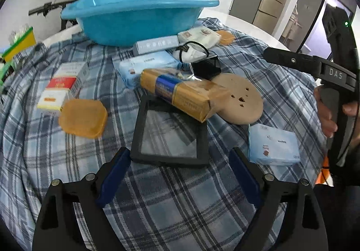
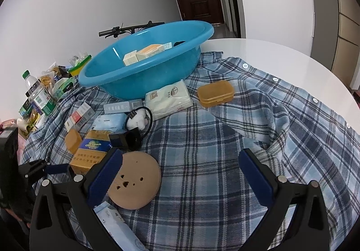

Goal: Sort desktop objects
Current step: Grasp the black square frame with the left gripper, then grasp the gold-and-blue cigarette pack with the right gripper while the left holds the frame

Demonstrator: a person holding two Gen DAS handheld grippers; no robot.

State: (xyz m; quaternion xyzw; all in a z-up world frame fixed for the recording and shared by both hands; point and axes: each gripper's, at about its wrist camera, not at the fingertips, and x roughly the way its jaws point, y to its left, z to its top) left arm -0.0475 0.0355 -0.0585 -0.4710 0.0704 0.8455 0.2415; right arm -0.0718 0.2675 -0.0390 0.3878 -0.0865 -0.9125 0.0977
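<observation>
A blue basin (image 1: 139,14) stands at the back of the plaid cloth; in the right wrist view the basin (image 2: 144,75) holds a few small boxes (image 2: 144,54). My left gripper (image 1: 180,161) is open and empty, just short of a black frame (image 1: 171,136). A gold carton (image 1: 182,91) leans over the frame's far edge. My right gripper (image 2: 180,158) is open and empty above the cloth, with a tan round disc (image 2: 135,181) by its left finger. The right gripper's body shows at the right of the left wrist view (image 1: 315,66).
Around lie amber plastic cases (image 1: 83,118) (image 2: 214,93), light blue tissue packs (image 1: 273,146) (image 1: 146,66), a red and white box (image 1: 63,84), a white tissue pack (image 2: 168,99) and a black box (image 2: 126,140). Bottles and snacks (image 2: 38,95) crowd the table's left edge.
</observation>
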